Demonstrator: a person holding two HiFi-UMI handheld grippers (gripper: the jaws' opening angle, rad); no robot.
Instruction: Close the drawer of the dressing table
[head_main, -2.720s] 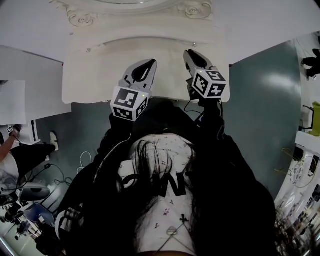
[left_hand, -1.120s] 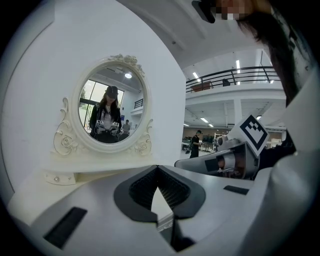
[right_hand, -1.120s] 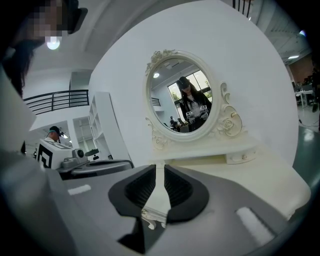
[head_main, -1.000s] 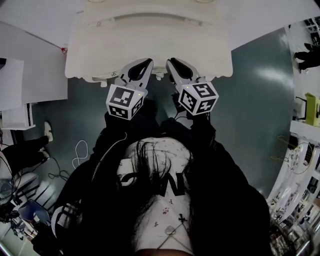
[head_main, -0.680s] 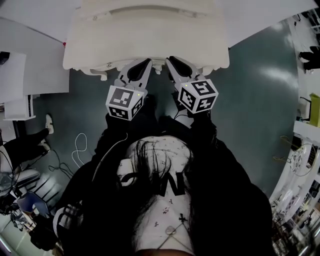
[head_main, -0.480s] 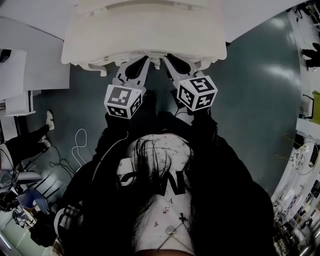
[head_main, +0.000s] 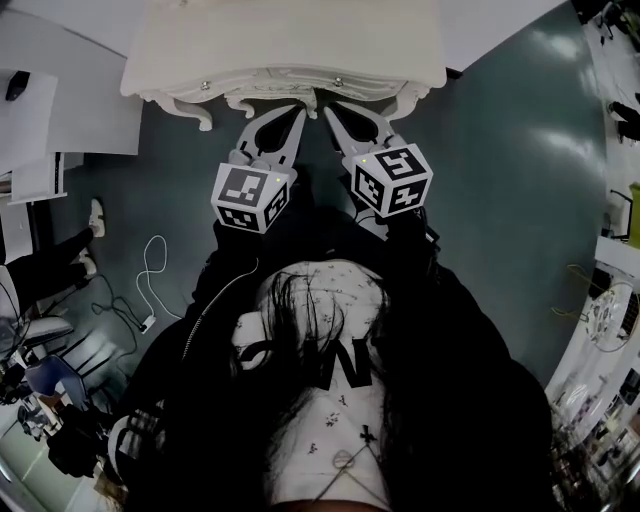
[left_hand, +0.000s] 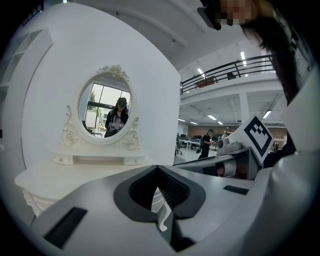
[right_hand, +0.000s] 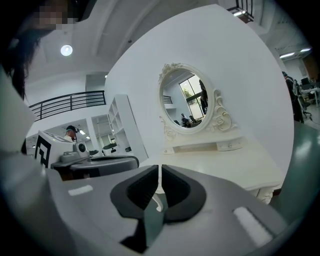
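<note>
Drawer (head_main: 272, 80) now in; front barely vis.

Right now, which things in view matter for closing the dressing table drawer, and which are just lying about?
For the job:
dressing table
drawer front with two knobs
left claw and right claw, both shut and empty, near that front

Lying about:
white cable
shoe
oval mirror

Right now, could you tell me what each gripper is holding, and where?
Nothing: the left gripper and right gripper are both shut, empty, before the ornate white dressing table.
</note>
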